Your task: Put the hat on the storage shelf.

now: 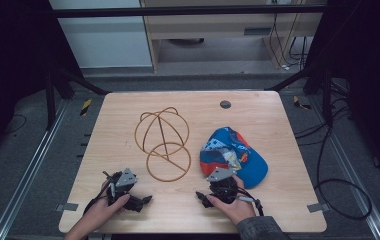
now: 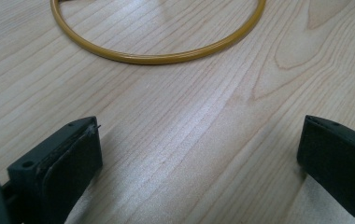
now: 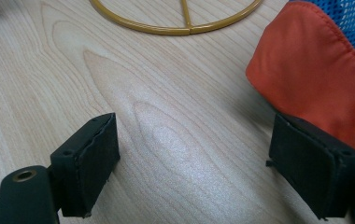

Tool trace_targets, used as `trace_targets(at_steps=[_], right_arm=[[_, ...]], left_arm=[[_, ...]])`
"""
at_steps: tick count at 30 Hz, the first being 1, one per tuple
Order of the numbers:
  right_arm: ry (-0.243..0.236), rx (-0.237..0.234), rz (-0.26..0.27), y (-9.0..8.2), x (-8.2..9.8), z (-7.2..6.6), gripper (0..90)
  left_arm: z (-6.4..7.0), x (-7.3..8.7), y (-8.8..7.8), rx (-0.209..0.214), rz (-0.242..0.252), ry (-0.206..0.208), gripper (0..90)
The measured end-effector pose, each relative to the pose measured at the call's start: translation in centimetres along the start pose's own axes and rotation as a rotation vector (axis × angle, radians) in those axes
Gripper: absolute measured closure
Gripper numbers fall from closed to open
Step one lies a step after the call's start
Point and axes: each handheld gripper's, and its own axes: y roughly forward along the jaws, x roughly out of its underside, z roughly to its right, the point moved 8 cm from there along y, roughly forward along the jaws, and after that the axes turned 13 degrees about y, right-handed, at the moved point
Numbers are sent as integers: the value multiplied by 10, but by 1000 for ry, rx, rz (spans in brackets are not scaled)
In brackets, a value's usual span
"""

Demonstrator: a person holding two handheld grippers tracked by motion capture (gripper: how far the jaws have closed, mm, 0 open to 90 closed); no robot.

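high view puts the cap (image 1: 234, 156) right of centre, just above your right gripper (image 1: 223, 192), beside the wire frame (image 1: 162, 143). you'd find it soft, light and floppy; pinch the orange brim. both claws, left gripper (image 1: 123, 192) too, gape empty over smooth wooden table (image 1: 258, 107); dark room.

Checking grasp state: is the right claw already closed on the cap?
No: in the right gripper view the right claw stands open over bare wood, the cap beside it.

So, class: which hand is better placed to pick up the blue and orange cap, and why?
The right. Its tool stands open with the cap beside one jaw. The left tool, also open, faces the wire frame, with the cap across the table.
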Motion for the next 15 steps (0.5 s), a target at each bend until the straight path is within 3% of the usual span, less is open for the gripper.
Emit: trace_targets(at_steps=[12,15], right_arm=[[17,9,4,-1,0,0,180],[19,11,-21,-6,2,1,188]], left_arm=[[0,0,0,-3,-1,-1,0],[0,0,0,-1,0,-1,0]])
